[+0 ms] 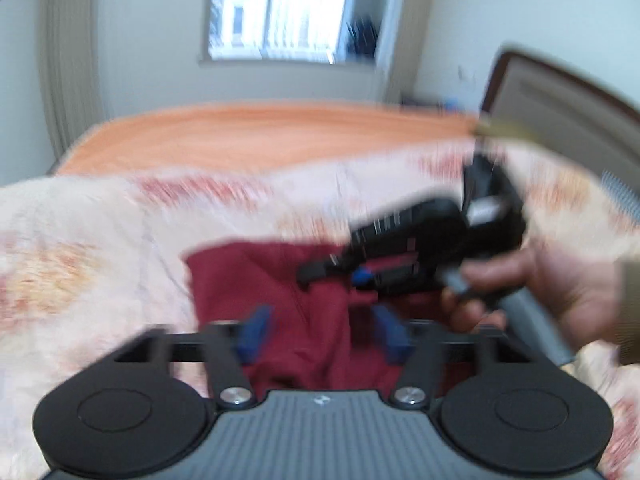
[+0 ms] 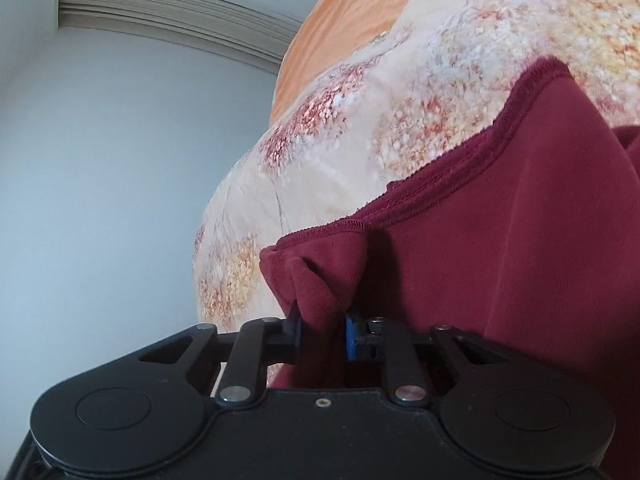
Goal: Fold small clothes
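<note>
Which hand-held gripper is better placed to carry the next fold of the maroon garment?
Right. The right hand-held gripper is shut on the maroon garment; the left hand-held gripper is open above it.

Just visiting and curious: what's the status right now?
Right gripper shut on maroon garment. Left gripper open above it. Garment on floral blanket. Nothing blocking.

Right gripper (image 1: 320, 276) across left's path.

garment (image 1: 256, 280) lies on the quilt (image 1: 100, 248) – sheet (image 1: 248, 136) behind it, window (image 1: 280, 8) beyond, headboard (image 1: 560, 108) to the right.
</note>
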### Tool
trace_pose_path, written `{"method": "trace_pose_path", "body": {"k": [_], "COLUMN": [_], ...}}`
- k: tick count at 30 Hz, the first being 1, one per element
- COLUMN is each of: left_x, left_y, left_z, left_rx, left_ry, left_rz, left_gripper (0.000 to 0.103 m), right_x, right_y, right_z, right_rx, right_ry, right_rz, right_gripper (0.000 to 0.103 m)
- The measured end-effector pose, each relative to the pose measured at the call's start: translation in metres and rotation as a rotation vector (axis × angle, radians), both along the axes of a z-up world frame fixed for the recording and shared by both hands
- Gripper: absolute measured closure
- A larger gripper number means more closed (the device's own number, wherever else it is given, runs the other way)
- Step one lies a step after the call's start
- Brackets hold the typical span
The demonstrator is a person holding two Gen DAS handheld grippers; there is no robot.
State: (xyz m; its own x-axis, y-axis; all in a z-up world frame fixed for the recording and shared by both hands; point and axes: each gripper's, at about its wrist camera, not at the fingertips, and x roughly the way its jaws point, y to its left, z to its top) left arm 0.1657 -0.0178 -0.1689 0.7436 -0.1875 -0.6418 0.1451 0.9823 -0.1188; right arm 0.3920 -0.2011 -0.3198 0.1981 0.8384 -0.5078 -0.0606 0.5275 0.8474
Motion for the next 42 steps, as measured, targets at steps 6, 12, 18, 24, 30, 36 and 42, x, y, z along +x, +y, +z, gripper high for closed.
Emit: {"method": "trace_pose_path", "body": {"k": [6, 12, 18, 24, 30, 36, 42], "left_x": [-0.040, -0.042, -0.024, -0.003, 0.016, 0.027, 0.027], "left_y": [0.015, -0.011, -0.040, -0.093, -0.146, -0.167, -0.169], "left_z": [-0.027, -0.060, -0.049, -0.042, -0.079, -0.110, -0.109], "left_rx": [0.075, 0.222, 0.165, 0.042, 0.003, 0.104, 0.097], "left_ry": [0.050, 0.017, -0.033, -0.070, 0.001, 0.049, 0.049], "left_rz": [-0.053, -0.149, -0.249, -0.292, -0.320, -0.352, -0.363], "left_gripper": [0.019, 0.041, 0.078, 0.078, 0.078, 0.077, 0.068], "right_x": [0.001, -0.001, 0.008, 0.029, 0.033, 0.028, 0.022], "right_y": [-0.012, -0.016, -0.026, -0.074, -0.120, -0.136, -0.136], "right_z": [-0.007, -0.005, 0.018, 0.058, 0.044, 0.012, 0.013], "right_rx": [-0.003, -0.025, -0.047, -0.113, -0.200, -0.237, -0.239], "right_ry": [0.031, 0.031, -0.052, -0.141, -0.127, -0.100, -0.116], "right_rz": [-0.024, -0.012, 0.046, 0.060, 0.028, -0.023, -0.021], "right_gripper": [0.084, 0.084, 0.091, 0.091, 0.091, 0.085, 0.075]}}
